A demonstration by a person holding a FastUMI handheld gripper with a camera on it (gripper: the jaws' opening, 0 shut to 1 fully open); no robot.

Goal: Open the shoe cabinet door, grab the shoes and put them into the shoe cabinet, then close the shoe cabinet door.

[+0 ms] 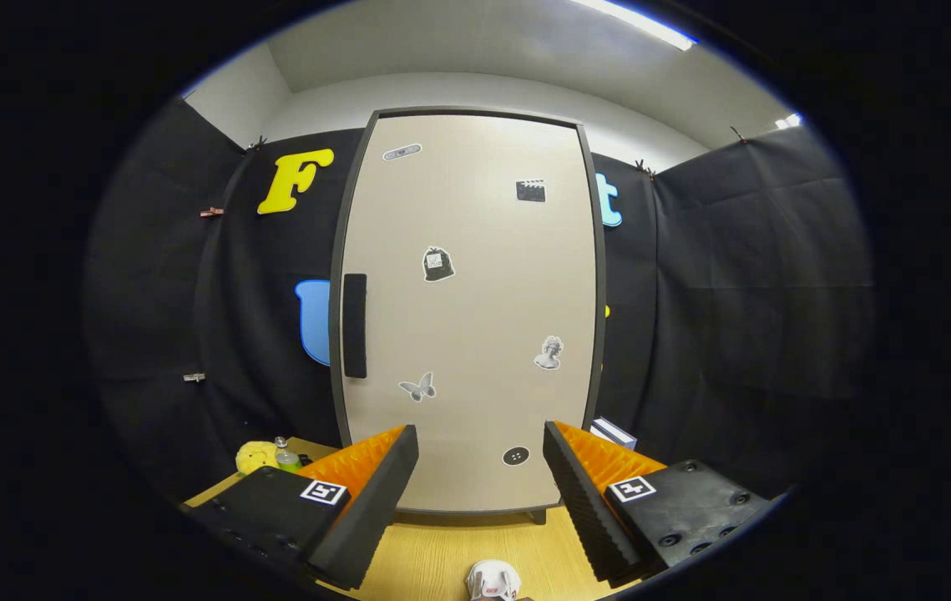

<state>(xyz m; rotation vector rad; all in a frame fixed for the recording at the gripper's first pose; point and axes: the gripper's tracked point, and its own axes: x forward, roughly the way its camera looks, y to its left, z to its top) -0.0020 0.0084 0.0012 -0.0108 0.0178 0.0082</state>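
Booth table: cabinet door closed at far edge, handle on its left. Gripper jaws wide, empty. Shoe at near edge. Risk: slipping off the flat handle.

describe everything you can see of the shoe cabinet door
The shoe cabinet door is a tall, smooth beige panel in a dark frame, shut and upright, standing on the wooden surface against the black cloth wall. A black vertical handle sits by its left edge. Small stickers dot it, including a butterfly and a clapperboard. The hand-held gripper is open ahead of it, not touching.
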